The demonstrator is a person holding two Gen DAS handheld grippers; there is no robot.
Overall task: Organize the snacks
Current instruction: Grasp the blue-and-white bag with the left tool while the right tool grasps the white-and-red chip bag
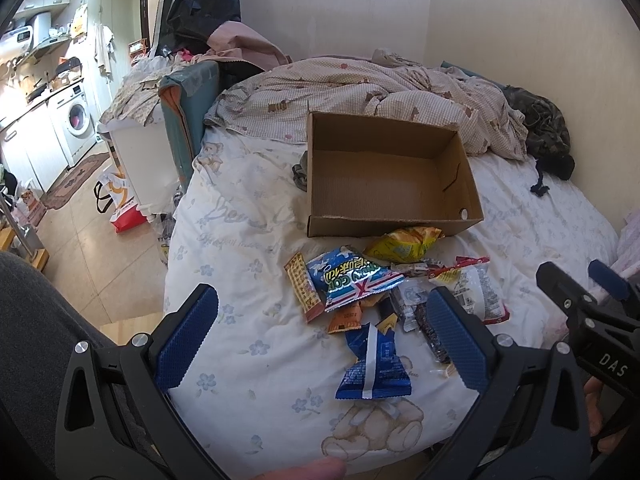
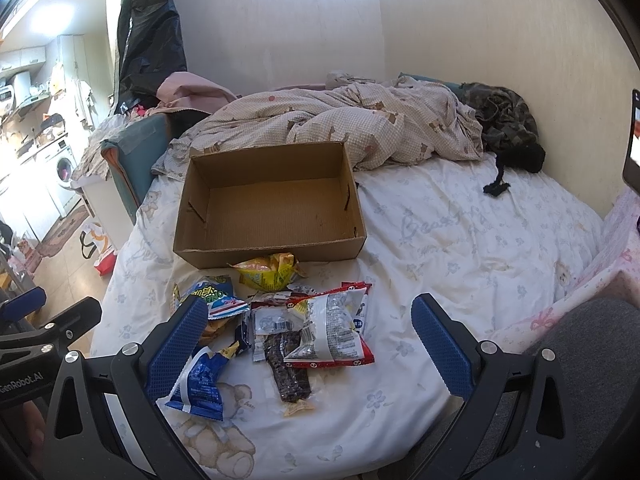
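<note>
Hovering over the bed [image 1: 248, 360], we hold the left tool [image 1: 320, 344] and right tool [image 2: 312, 352] spread, empty; the snacks [image 1: 360, 292] lie heaped before the bare cardboard box [image 1: 384, 176] — overlapping slick wrappers risk a double pick or a slip.

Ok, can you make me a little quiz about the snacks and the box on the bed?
1. True or false: the cardboard box already holds snacks.
2. Which packet lies nearest the box: A) the yellow packet, B) the dark blue packet, C) the long brown bar?
3. Fill in: both the left gripper and the right gripper have their fingers ____.

Key: 1 false, the box is empty. 2 A. 3 open.
</note>
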